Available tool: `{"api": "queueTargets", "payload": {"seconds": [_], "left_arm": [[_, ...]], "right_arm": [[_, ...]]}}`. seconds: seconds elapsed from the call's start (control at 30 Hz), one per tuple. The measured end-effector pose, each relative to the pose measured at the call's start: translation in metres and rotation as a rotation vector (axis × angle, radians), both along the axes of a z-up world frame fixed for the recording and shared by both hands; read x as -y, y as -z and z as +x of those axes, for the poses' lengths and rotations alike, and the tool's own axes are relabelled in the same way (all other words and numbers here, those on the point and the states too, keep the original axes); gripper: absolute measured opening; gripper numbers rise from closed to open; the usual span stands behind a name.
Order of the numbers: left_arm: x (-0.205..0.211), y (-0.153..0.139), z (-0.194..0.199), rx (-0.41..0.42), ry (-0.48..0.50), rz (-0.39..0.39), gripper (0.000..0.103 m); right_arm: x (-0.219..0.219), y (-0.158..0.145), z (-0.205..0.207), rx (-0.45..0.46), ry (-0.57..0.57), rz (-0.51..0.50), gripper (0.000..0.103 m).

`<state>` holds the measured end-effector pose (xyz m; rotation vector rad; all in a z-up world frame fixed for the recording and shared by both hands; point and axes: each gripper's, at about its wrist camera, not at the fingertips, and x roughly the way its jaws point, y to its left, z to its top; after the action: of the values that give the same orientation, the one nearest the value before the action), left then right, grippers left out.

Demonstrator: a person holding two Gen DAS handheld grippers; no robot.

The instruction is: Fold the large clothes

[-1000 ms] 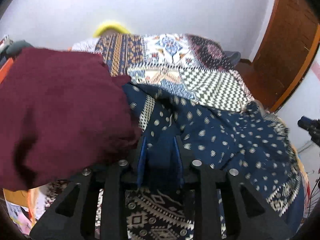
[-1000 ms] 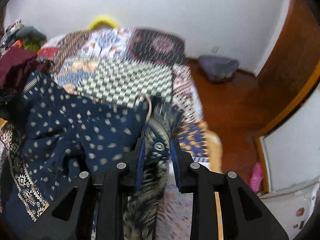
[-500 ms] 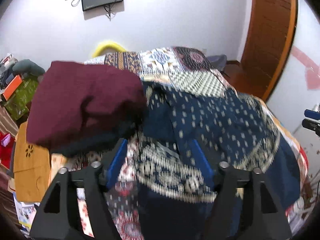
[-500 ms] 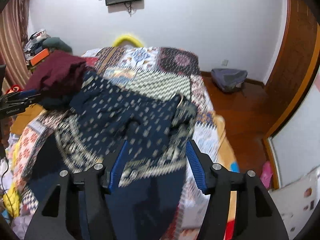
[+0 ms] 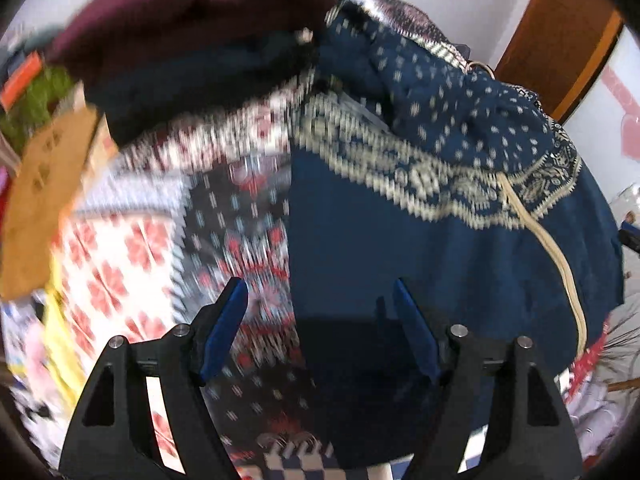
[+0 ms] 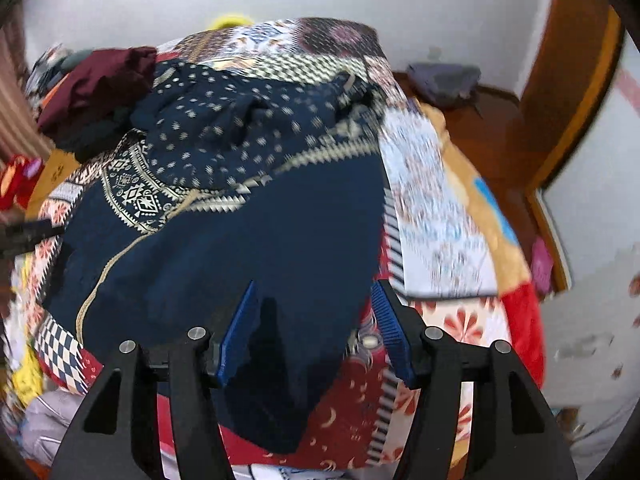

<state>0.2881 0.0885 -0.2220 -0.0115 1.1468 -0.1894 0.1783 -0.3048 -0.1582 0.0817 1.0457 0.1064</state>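
Navy garment (image 6: 256,240) spread on the patchwork bedspread (image 6: 432,208); long axis runs away from both grippers toward the far wall; plain navy part nearest the grippers, cream zigzag band (image 5: 420,172) across the middle, dotted navy part bunched at the far end; a cream cord (image 5: 560,264) trails down the plain part, on the right in the left wrist view and on the left in the right wrist view.

Left gripper (image 5: 320,304): garment lies ahead and to its right; the garment's left edge runs roughly up the middle of the gap between the fingers, so the right finger (image 5: 416,340) sits over plain navy cloth and the left finger over bare bedspread; jaws spread wide, nothing between them gripped; contact with the cloth cannot be told, view motion-blurred.

Right gripper (image 6: 316,308): plain navy hem directly ahead and under the gap, a dark fold hanging down between the fingers; garment's right edge runs close along the inner side of the right finger (image 6: 390,332); jaws wide apart, clamping nothing; whether the pads touch the cloth cannot be told.

Beyond the garment, far left of both grippers, a maroon garment (image 6: 100,84) heaped on darker clothes; an orange-brown cloth (image 5: 44,200) left of the left gripper; to the right of the right gripper, wooden floor (image 6: 496,132) and a grey-purple bundle (image 6: 444,78) by the wall.
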Motion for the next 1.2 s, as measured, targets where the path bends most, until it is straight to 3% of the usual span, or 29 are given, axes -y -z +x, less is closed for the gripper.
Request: {"api": "queueTargets", "payload": {"seconds": [0.23, 0.43, 0.53, 0.6, 0.7, 0.77, 0.83, 1.03, 1.2], "left_arm": [[-0.001, 0.032, -0.016, -0.100, 0.014, -0.059, 0.074], [0.003, 0.039, -0.013, -0.106, -0.034, -0.158, 0.072], [0.014, 0.034, -0.010, -0.095, 0.006, -0.164, 0.056], [0.021, 0.030, -0.010, -0.075, 0.038, -0.142, 0.039], [0.027, 0.024, -0.008, -0.043, 0.057, -0.085, 0.012], [0.028, 0.016, -0.007, -0.023, 0.068, -0.092, 0.009], [0.030, 0.005, -0.004, -0.001, 0.077, -0.112, 0.007], [0.045, -0.047, 0.026, 0.115, 0.103, -0.130, 0.006], [0.059, -0.100, 0.066, 0.236, 0.100, -0.157, 0.006]], "right_arm": [[0.007, 0.012, -0.007, -0.025, 0.010, 0.035, 0.055], [0.020, 0.028, 0.005, -0.066, 0.047, 0.231, 0.056], [0.020, 0.030, 0.007, -0.060, 0.050, 0.274, 0.056], [0.017, 0.030, 0.006, -0.046, 0.041, 0.264, 0.053], [0.009, 0.023, 0.002, -0.013, 0.008, 0.223, 0.039], [0.007, 0.017, 0.003, 0.001, -0.021, 0.219, 0.017], [0.007, 0.011, 0.006, 0.008, -0.028, 0.247, 0.011], [0.003, -0.007, 0.025, 0.069, -0.043, 0.293, 0.007], [0.005, -0.037, 0.066, 0.168, -0.051, 0.300, 0.007]]}}
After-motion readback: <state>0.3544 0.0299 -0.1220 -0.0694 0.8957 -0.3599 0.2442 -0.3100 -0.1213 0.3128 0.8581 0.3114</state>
